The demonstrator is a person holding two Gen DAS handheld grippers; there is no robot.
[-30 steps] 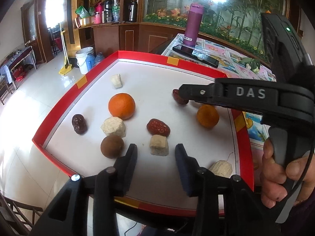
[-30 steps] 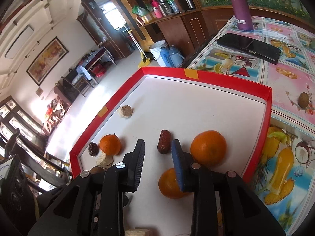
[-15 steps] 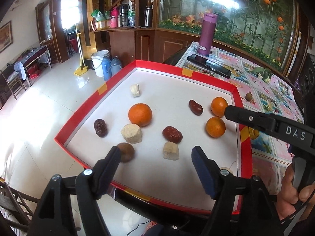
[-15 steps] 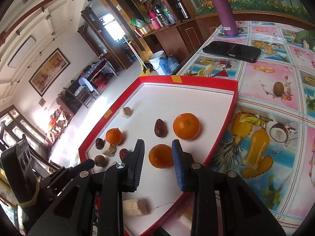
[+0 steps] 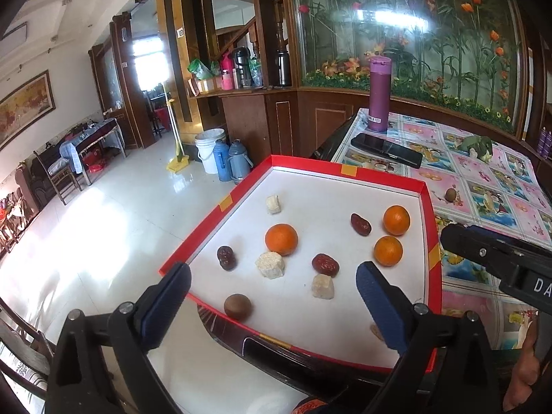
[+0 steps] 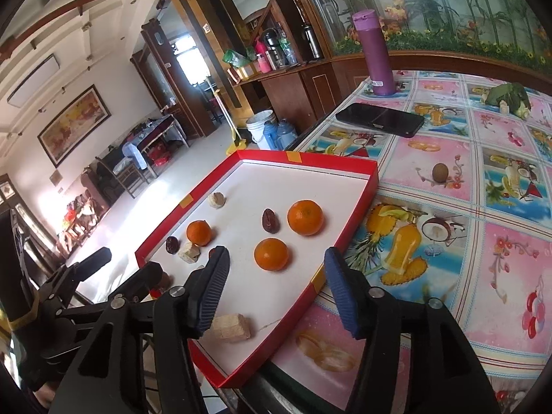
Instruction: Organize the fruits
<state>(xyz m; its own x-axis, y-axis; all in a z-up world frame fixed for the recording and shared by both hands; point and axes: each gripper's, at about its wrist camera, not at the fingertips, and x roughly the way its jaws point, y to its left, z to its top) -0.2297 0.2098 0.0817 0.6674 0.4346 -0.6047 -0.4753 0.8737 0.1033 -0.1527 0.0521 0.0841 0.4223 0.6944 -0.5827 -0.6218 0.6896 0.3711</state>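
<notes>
Left wrist view: my left gripper (image 5: 272, 288) hangs above the near edge of the red-rimmed tray (image 5: 348, 170), its jaws spread wide and holding nothing. Between the fingers, toward 12 o'clock, lies the fruit. A brown round fruit (image 5: 237, 306) sits nearest, at about 11 o'clock from the gap, and a pale chunk (image 5: 323, 286) at about 1 o'clock. Farther up are a second pale chunk (image 5: 270, 265), a red date (image 5: 324, 263) and a dark date (image 5: 226, 257). Beyond them rests an orange (image 5: 281, 239). Two more oranges (image 5: 388, 251) (image 5: 396, 220) lie near the tray's right wall, at about 2 o'clock, with another date (image 5: 361, 224) just left of the farther one.

In the right wrist view, my right gripper (image 6: 276, 281) is also wide open and empty, hovering over the tray's near right corner. The closest orange (image 6: 271, 254) sits at 12 o'clock just past the finger gap. The larger orange (image 6: 305, 217) lies beyond it, slightly toward 1 o'clock, with a date (image 6: 270, 220) beside it. A pale chunk (image 6: 230, 326) rests on the tray at about 7 o'clock, beneath my left finger. My left gripper shows at 9 o'clock.
</notes>
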